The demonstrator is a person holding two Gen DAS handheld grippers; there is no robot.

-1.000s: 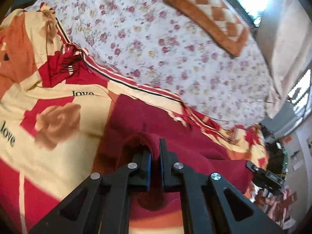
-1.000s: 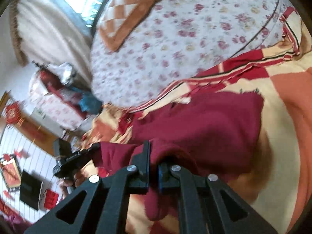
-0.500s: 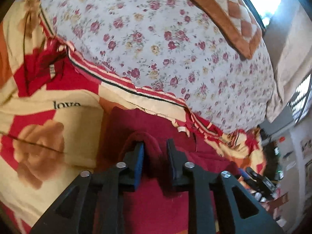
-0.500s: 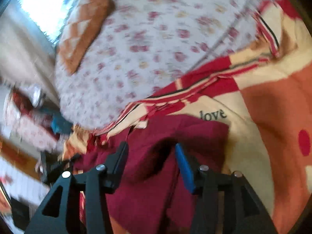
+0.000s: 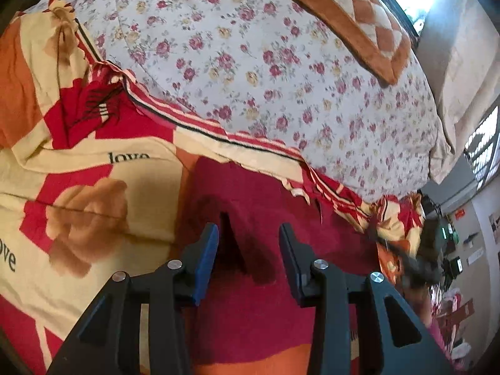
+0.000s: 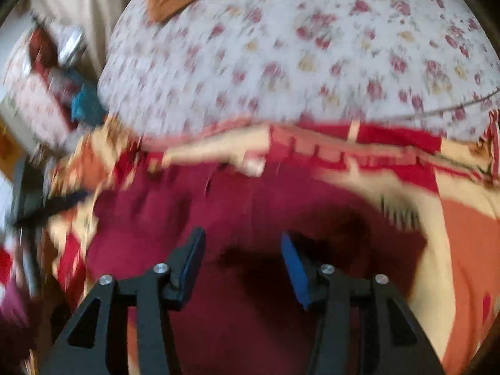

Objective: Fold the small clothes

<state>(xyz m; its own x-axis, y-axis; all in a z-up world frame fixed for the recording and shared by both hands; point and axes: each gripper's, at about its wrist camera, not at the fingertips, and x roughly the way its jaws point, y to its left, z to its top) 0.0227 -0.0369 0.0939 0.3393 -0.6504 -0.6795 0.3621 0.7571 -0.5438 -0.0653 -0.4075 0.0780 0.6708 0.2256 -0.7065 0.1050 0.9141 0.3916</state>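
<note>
A dark red garment [image 5: 265, 206] lies spread on a cream, red and orange blanket [image 5: 78, 218] printed with roses and "love". My left gripper [image 5: 248, 234] is open just above the garment, its blue pads apart and empty. In the right wrist view, which is blurred by motion, the same garment [image 6: 218, 218] lies under my right gripper [image 6: 242, 243], which is also open and empty. A small white tag [image 5: 295, 190] shows at the garment's far edge.
A white quilt with red flowers [image 5: 265, 62] lies beyond the blanket. A brown checked cushion [image 5: 353, 22] sits at the far end by a window. Cluttered furniture and a dark device [image 5: 437, 240] stand off the bed's right edge.
Both grippers were shut on folds of the red garment one second ago. Both have opened and let it go, and the garment now lies flat. The right gripper is moving.
</note>
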